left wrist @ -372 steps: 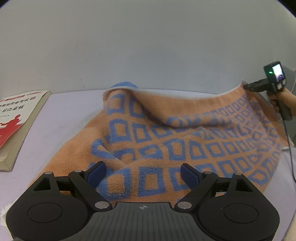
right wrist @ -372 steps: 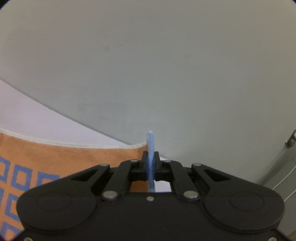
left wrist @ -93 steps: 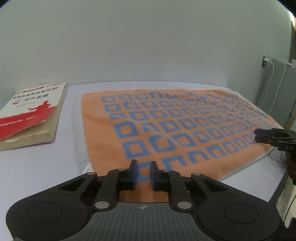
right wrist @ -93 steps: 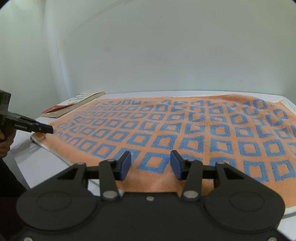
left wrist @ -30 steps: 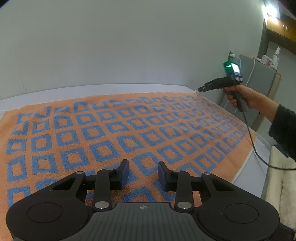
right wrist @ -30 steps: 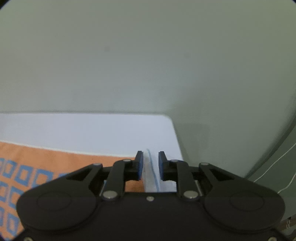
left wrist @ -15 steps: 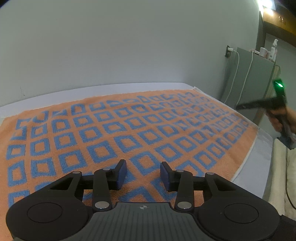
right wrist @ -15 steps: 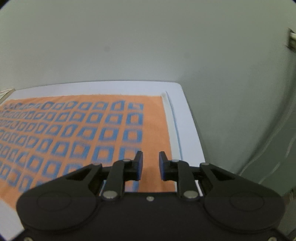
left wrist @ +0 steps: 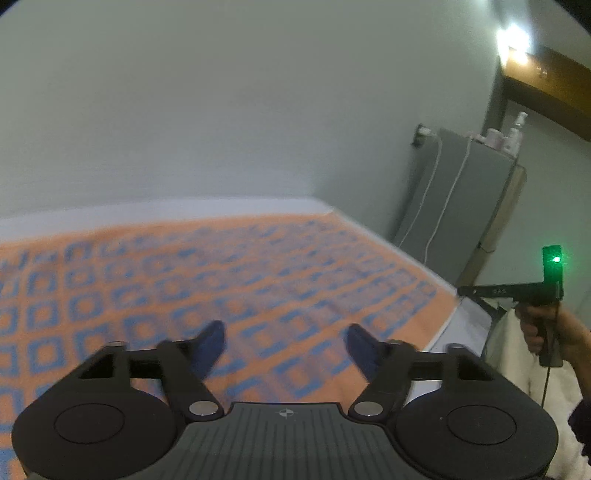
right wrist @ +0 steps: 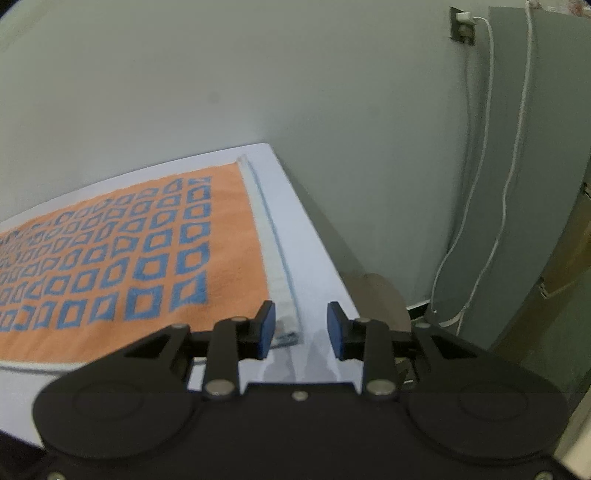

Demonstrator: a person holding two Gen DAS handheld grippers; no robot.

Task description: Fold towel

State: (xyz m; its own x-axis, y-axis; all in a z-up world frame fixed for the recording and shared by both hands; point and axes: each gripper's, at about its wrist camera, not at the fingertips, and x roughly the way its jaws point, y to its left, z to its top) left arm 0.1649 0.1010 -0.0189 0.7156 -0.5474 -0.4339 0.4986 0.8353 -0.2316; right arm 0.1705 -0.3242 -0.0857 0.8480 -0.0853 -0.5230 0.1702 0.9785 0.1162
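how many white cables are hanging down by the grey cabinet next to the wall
2. One cable drops from the wall plug; the other cable hangs down the front of the cabinet. Others may be hidden.

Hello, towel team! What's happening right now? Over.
Left gripper opening, nothing between its fingers. Right gripper opening beside the near corner. Towel flat, unfolded. Nothing in the way.

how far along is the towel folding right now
Done: the orange towel lies spread flat on the table. In hand: nothing; the left tool and right tool are both opening and empty, the right one at the towel's near corner. Left: every fold.
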